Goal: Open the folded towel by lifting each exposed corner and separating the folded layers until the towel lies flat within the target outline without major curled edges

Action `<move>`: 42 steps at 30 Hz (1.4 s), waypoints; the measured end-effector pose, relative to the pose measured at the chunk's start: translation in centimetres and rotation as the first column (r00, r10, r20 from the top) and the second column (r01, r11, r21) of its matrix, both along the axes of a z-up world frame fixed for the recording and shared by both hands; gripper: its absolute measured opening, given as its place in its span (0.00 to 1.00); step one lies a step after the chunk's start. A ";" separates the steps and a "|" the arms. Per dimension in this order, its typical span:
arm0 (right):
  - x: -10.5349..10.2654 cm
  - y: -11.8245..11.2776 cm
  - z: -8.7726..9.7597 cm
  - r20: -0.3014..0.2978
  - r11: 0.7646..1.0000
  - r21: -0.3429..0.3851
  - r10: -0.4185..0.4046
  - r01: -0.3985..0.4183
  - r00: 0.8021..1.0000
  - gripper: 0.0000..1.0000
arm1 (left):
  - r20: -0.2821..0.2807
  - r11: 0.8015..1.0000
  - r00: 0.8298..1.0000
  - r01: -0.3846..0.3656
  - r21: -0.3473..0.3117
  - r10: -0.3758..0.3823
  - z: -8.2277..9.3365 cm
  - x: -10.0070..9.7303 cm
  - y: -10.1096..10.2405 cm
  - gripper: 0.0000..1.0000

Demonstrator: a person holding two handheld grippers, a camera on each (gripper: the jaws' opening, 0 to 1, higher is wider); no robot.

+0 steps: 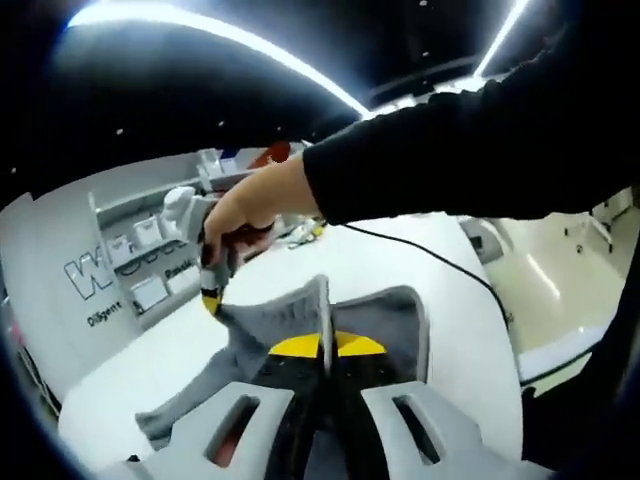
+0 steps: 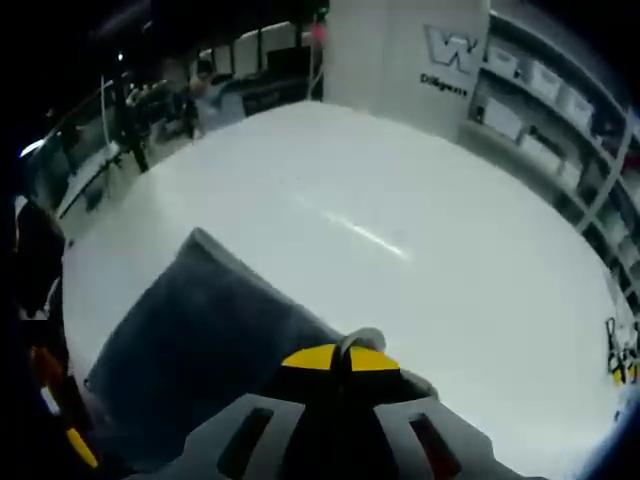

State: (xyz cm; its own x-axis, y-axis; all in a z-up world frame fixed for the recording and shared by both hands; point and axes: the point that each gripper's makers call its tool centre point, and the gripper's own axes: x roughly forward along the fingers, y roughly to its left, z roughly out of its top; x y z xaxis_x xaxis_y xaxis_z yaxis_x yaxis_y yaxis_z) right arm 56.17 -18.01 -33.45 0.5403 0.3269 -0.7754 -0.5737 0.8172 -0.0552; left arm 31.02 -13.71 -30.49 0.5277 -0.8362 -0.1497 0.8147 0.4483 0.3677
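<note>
**Grey towel, lifted between two claws**

Towel point(image 1: 300, 320): grey, raised off the white tabletop point(image 1: 400, 270), stretched between both claws.
Left claw point(image 1: 326, 350): jaws closed on an upstanding towel edge.
Right claw point(image 2: 345, 358): closed on a towel corner, held in a hand point(image 1: 250, 205); cloth drapes leftward below it.

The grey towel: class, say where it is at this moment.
The grey towel hangs lifted above the white table, pinched between the left gripper at the view's bottom centre and the right gripper to its left.
</note>
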 end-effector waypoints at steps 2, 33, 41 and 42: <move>0.2 0.5 0.5 0.007 1.000 0.011 -0.001 0.001 1.000 0.00 | 0.008 1.000 1.000 -0.009 -0.010 0.009 0.3 -0.1 0.4 0.01; 0.4 13.7 6.2 0.077 0.988 -0.042 0.148 -0.145 0.986 0.00 | 0.119 0.987 0.980 -0.161 0.008 0.159 2.0 -0.3 9.3 0.01; 0.7 17.0 6.8 0.077 0.978 -0.104 0.190 -0.182 0.979 0.00 | 0.114 0.975 0.969 -0.221 -0.007 0.220 2.1 0.2 13.0 0.01; 0.7 17.5 6.9 0.077 0.975 -0.115 0.199 -0.189 0.977 0.00 | 0.118 0.973 0.966 -0.229 -0.008 0.228 2.3 0.1 13.3 0.01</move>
